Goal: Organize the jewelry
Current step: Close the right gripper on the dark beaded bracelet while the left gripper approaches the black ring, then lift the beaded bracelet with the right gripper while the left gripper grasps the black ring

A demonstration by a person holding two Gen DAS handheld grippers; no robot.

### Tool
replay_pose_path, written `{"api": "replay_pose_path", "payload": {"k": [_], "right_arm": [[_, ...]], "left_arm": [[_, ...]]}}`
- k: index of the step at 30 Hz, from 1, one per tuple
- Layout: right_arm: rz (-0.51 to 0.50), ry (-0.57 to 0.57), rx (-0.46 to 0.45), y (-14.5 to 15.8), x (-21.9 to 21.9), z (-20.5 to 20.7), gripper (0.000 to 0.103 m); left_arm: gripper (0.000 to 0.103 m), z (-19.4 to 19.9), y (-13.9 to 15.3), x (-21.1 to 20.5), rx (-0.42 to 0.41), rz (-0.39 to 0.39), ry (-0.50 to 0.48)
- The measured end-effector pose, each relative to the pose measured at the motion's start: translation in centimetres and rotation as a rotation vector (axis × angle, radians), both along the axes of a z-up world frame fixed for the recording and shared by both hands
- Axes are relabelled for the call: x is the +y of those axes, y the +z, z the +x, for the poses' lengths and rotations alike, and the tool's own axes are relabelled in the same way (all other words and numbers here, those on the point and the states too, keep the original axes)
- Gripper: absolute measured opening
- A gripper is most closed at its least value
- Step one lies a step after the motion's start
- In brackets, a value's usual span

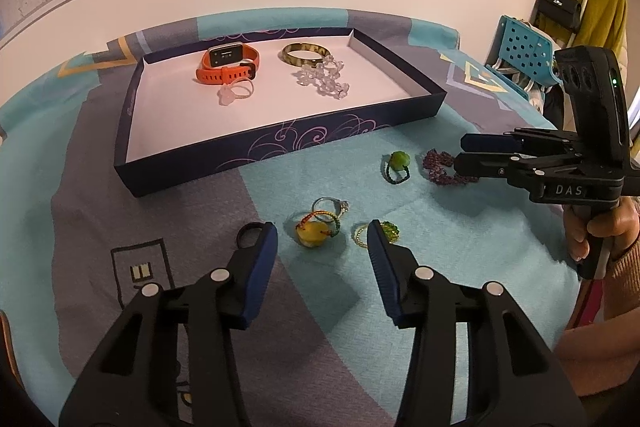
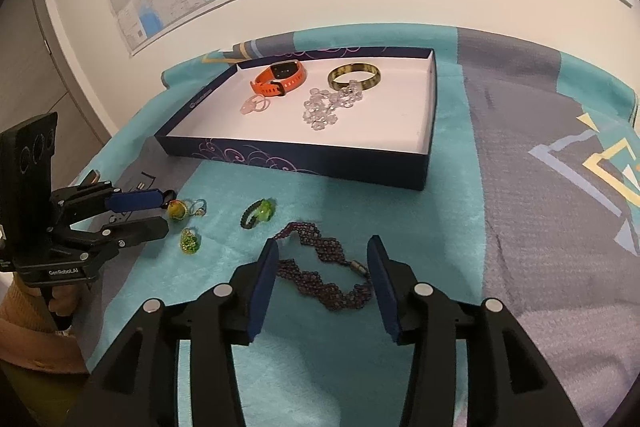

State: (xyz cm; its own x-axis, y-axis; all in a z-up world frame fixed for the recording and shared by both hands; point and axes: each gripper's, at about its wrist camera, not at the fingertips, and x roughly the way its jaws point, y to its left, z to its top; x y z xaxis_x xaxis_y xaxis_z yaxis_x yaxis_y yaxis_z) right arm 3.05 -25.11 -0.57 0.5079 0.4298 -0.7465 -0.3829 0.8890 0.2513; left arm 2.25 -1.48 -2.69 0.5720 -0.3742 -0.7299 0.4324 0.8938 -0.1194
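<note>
Between my right tool's [image 2: 322,251] parted pads lies the purple beaded bracelet [image 2: 326,277], flat on the teal blanket [image 2: 400,211], pads not pressing it. My left tool [image 1: 322,233] also stands open, straddling a yellow bead charm [image 1: 309,234] without touching; a green beaded ring [image 1: 387,230] sits by its right pad, a silver ring [image 1: 330,206] just beyond. Farther on I see a green-stone ring [image 1: 397,165]. Past those, the navy box tray [image 1: 280,143] holds an orange smartwatch [image 1: 228,65], a pink ring [image 1: 235,93], a gold bangle [image 1: 305,54] and a clear crystal bracelet [image 1: 322,78].
</note>
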Motion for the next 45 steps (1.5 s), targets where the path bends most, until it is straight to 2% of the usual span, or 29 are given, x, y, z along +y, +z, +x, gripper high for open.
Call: {"api": "replay_pose_path", "payload": {"k": [3,7,13,19,22,28,33,40,45], "right_arm": [[-0.004,-0.006,0.004,-0.1,-0.2,-0.1,0.048],[-0.015,-0.002,-0.001,0.0,0.0,-0.3,0.052],[-0.048,0.027,0.004,-0.2,0.8,-0.2,0.053],[-0.102,0.051,0.003,-0.5,1.9,-0.2,0.061],[-0.150,0.066,-0.009,-0.6,2.7,-0.2,0.061],[-0.186,0.067,-0.024,-0.6,2.9,-0.2,0.046],[-0.180,0.062,-0.024,-0.6,2.6,-0.2,0.040],[-0.172,0.069,-0.024,-0.6,2.6,-0.3,0.024],[-0.161,0.063,-0.022,-0.5,2.6,-0.4,0.019]], "left_arm": [[0.045,0.2,-0.1,-0.1,0.000,0.006,-0.002],[0.040,0.6,-0.3,-0.3,0.010,0.011,-0.002],[0.037,1.0,-0.5,-0.6,0.025,0.021,-0.009],[0.036,1.2,-0.6,-0.9,0.033,0.028,-0.020],[0.036,1.4,-0.7,-1.0,0.038,0.029,-0.019],[0.030,1.6,-0.9,-0.8,0.039,0.030,-0.004],[0.025,1.6,-0.9,-0.6,0.040,0.030,0.002],[0.025,1.4,-1.0,-0.5,0.038,0.033,0.002],[0.024,1.2,-1.0,-0.4,0.040,0.029,0.003]]}}
